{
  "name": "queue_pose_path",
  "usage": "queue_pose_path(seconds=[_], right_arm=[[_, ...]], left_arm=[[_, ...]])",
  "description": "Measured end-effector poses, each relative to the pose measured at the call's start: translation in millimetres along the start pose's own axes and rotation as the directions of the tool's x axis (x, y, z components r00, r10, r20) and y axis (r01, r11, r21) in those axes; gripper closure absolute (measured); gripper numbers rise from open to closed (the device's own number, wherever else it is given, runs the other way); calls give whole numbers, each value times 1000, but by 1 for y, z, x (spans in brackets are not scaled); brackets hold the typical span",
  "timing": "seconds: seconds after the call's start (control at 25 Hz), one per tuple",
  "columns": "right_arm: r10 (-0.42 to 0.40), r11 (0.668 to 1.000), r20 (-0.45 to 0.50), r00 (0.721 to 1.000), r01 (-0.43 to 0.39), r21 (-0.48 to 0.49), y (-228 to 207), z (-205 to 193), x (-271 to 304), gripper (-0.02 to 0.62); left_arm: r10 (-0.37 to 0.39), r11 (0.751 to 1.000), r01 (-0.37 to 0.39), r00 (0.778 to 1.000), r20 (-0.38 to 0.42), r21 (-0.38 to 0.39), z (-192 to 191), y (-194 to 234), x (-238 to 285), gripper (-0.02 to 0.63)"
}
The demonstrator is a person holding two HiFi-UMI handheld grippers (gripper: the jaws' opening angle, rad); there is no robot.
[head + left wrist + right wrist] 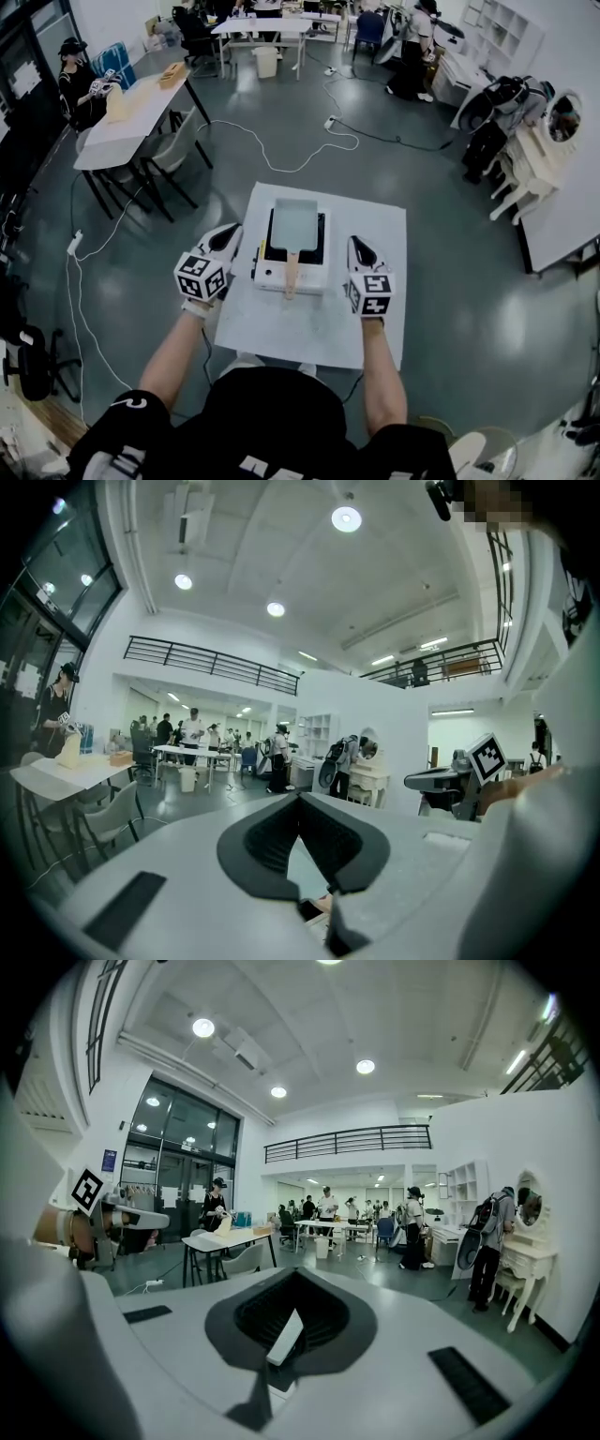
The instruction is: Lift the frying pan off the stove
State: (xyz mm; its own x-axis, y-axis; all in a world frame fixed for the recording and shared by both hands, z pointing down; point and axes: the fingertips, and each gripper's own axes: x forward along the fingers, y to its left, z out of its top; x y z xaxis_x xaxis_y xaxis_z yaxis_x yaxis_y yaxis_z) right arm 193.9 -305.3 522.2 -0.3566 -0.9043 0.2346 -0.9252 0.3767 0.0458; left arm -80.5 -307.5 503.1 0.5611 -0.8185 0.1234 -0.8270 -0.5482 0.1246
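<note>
Head view: looking steeply down on a white table point(375, 234) standing on a grey floor. Seeing the stove point(272, 274) sitting near the table's middle, with the pan point(295, 223) resting square on top of it and the wooden handle point(292, 272) pointing back toward the person. Holding the left gripper point(231, 232) just beside the stove's left edge and the right gripper point(357, 246) just beside its right edge, neither one touching stove, pan or handle. Showing a marker cube on each, the left cube point(201, 276) and the right cube point(370, 292), nearer the wrists. Taking in a desk point(127, 131) at far left, with chairs and people farther back.

Left gripper view: looking out almost level across the room. Pressing both jaws together at the tips, gripping nothing. Glimpsing a pale sliver of the pan through the notch below the tips, with a bit of the handle under it. Catching the right gripper and its cube off to the right.

Right gripper view: again looking out nearly level. Meeting jaw to jaw, holding nothing. Showing a pale edge low in the notch, too little of it to say what. Catching the left gripper and its cube at far left.
</note>
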Motion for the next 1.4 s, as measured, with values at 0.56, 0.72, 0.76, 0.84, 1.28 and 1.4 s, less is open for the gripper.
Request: queue_pose_path(seconds=[0.56,0.72,0.76,0.84,1.28,1.4], right_arm=[[-27,1000,-13,1000,27,-16,39,4,33,601],[-32,999,-18,999,32,-14,40,4,34,601],[-33,999,-21,999,33,-12,40,3,34,601],[-32,999,-29,999,32,-4,40,0,34,601],[1,1000,-83,997,-2,-9,48,-27,46,601],[40,999,-107,993,-41,-4,56,-41,54,601]], left_arm=[[-58,998,57,998,-14,-16,-5,48,12,607],[-74,997,73,997,-20,-24,-8,47,13,607],[-79,997,79,997,-24,-24,-10,45,14,607],[-90,996,89,995,-33,-24,-14,43,14,607],[-153,987,144,981,-119,-77,-66,20,16,607],[-185,978,167,973,-141,-127,-84,13,16,607]])
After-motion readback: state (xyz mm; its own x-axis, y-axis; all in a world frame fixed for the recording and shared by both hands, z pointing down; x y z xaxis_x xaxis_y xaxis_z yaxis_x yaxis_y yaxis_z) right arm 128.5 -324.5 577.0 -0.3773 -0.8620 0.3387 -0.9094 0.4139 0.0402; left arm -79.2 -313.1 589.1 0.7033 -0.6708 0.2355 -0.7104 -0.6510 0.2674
